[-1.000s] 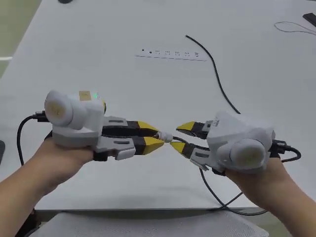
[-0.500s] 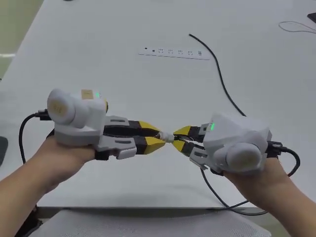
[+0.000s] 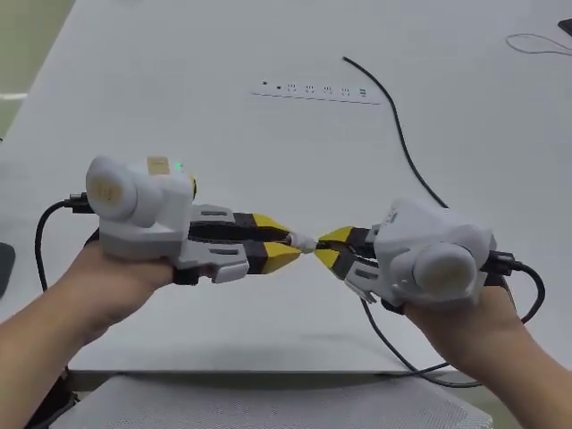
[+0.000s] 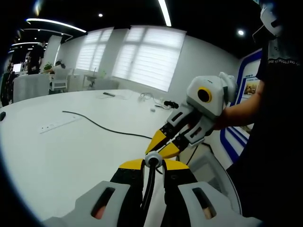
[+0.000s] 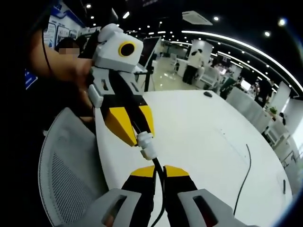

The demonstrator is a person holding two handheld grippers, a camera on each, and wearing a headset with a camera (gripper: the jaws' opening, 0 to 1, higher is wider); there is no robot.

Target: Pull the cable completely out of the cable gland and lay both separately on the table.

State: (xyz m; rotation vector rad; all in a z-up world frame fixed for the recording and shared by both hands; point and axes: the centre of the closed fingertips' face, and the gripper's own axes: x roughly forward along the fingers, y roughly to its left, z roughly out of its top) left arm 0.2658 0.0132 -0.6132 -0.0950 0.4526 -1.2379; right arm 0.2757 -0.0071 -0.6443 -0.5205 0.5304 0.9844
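Left gripper (image 4: 152, 166) clamps cable gland (image 4: 153, 159) above table (image 4: 57, 156).

Cable gland (image 3: 305, 244) mostly hidden btw jaw tips; cable (image 5: 160, 182) cut off at bottom edge; power strip (image 3: 313, 91) markings unreadable.
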